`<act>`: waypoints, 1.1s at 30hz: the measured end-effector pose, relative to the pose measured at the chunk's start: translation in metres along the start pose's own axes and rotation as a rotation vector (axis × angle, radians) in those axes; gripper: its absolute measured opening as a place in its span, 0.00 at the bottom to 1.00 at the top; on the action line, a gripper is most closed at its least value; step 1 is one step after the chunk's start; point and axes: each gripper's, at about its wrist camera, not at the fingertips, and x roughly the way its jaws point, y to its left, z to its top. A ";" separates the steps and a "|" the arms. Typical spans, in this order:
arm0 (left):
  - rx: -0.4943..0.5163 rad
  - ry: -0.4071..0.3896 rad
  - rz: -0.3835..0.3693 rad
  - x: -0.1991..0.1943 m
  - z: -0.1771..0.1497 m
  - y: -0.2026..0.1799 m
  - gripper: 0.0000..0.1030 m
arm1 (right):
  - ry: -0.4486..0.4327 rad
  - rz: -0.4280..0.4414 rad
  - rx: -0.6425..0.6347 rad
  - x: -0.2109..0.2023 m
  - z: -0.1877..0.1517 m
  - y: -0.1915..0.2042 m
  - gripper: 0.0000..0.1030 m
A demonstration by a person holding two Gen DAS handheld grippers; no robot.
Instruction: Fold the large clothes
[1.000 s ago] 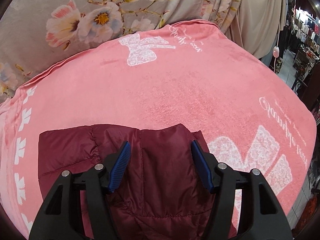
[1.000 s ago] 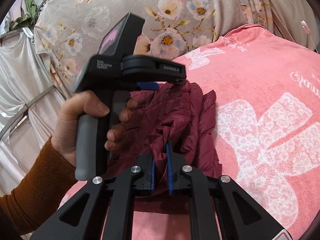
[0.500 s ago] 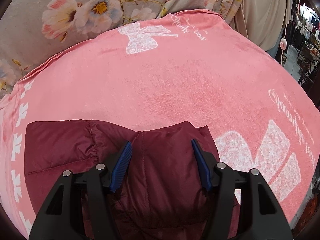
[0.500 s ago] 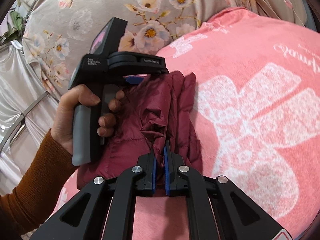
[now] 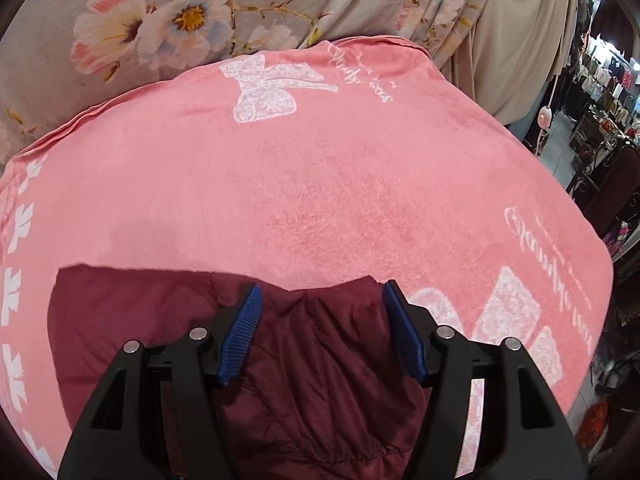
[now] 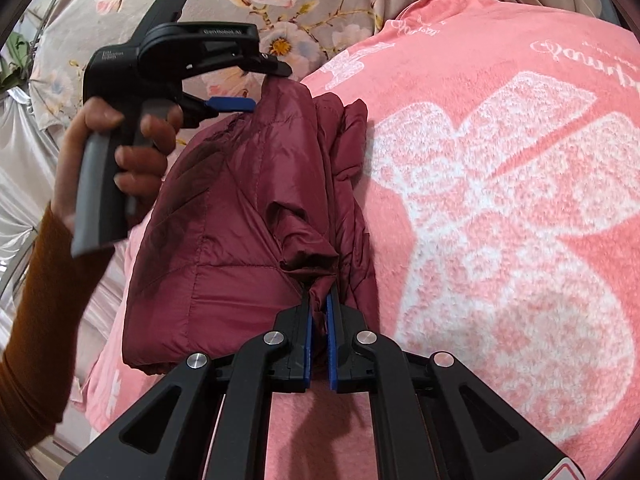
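Pink plush, left wrist view: your work surface is a fleecy pink blanket (image 5: 320,208) printed with white bows and script, with white leaf shapes down its left border.
Backdrop, left wrist view: a grey floral curtain (image 5: 168,12) hangs behind the blanket; racks of clothes (image 5: 600,92) stand in the dim room at far right.
Jacket, left wrist view: the maroon quilted jacket (image 5: 320,380) lies flat at the blanket's near edge, under your left gripper (image 5: 322,336).
Left fingers: the blue pads stand wide apart above the fabric, gripping nothing.
Surface, right wrist view: the same blanket (image 6: 500,200) fills the right side, one large white bow print just beside the jacket; pale satin drapes (image 6: 24,152) hang at left.
Jacket, right wrist view: the jacket (image 6: 240,216) is folded into a long, glossy bundle, stitched seams showing, layered edges stacked along its right side.
Right fingers: your right gripper (image 6: 318,320) is clamped narrow on a gathered pinch of the jacket's near edge.
Left hand, right wrist view: your hand (image 6: 120,148), in an orange-brown sleeve (image 6: 36,320), holds the left gripper (image 6: 240,88) over the bundle's far end.
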 end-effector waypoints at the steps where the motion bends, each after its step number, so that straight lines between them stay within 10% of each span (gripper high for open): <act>1: 0.003 0.007 -0.002 0.000 0.002 -0.001 0.59 | -0.001 0.002 0.002 0.000 0.000 0.000 0.04; 11: 0.045 0.064 -0.152 -0.018 -0.007 -0.030 0.58 | -0.002 0.013 0.008 -0.001 -0.002 -0.004 0.04; 20: 0.102 0.132 0.006 0.037 -0.017 -0.048 0.09 | -0.028 -0.002 0.033 -0.012 0.000 -0.007 0.04; 33: 0.093 0.140 0.052 0.095 -0.024 -0.042 0.03 | 0.008 -0.040 0.043 0.000 0.004 -0.006 0.01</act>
